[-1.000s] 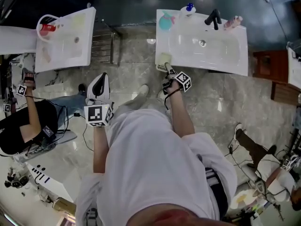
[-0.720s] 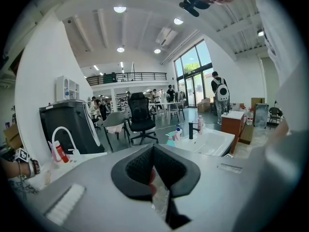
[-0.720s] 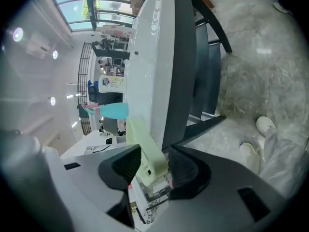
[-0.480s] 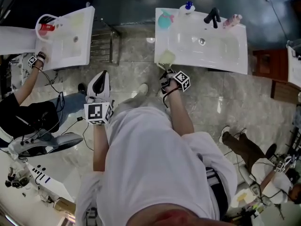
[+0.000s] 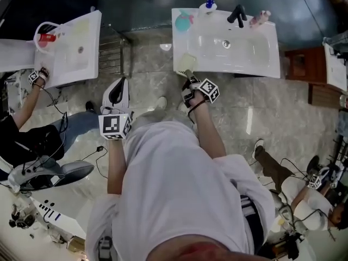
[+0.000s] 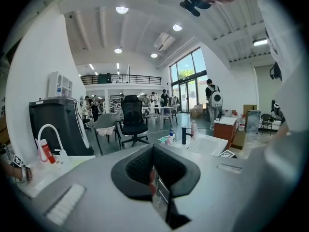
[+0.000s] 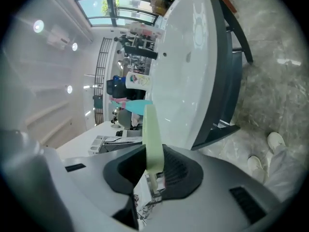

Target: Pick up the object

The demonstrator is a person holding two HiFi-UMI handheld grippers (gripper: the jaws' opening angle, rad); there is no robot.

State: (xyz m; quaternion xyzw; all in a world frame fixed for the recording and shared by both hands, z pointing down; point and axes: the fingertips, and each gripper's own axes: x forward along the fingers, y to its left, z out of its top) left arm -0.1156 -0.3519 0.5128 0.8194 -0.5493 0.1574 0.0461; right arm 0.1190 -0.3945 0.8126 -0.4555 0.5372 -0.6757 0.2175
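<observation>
A thin pale green sponge (image 5: 187, 64) sits at the front left corner of the white sink (image 5: 266, 64). My right gripper (image 5: 189, 77) reaches to that corner. In the right gripper view the sponge (image 7: 153, 129) stands on edge between the dark pads (image 7: 176, 170), and the jaws of my right gripper (image 7: 155, 174) are closing onto it with the pads against both faces. My left gripper (image 5: 115, 92) hangs over the floor to the left of the sink, away from the sponge. In the left gripper view my left gripper (image 6: 153, 170) has its pads together with nothing between them.
On the sink's back edge stand a black tap (image 5: 237, 15), a teal cup (image 5: 184, 22), a blue-capped bottle (image 5: 207, 5) and a pink bottle (image 5: 260, 17). A second sink (image 5: 68, 64) is at the left, where another person's hand (image 5: 37, 76) works. A wooden cabinet (image 5: 298, 64) stands right.
My right gripper's jaws have come together on the green sponge at the sink's corner. The person at the left has raised an arm to the left sink. My left gripper has barely moved.
</observation>
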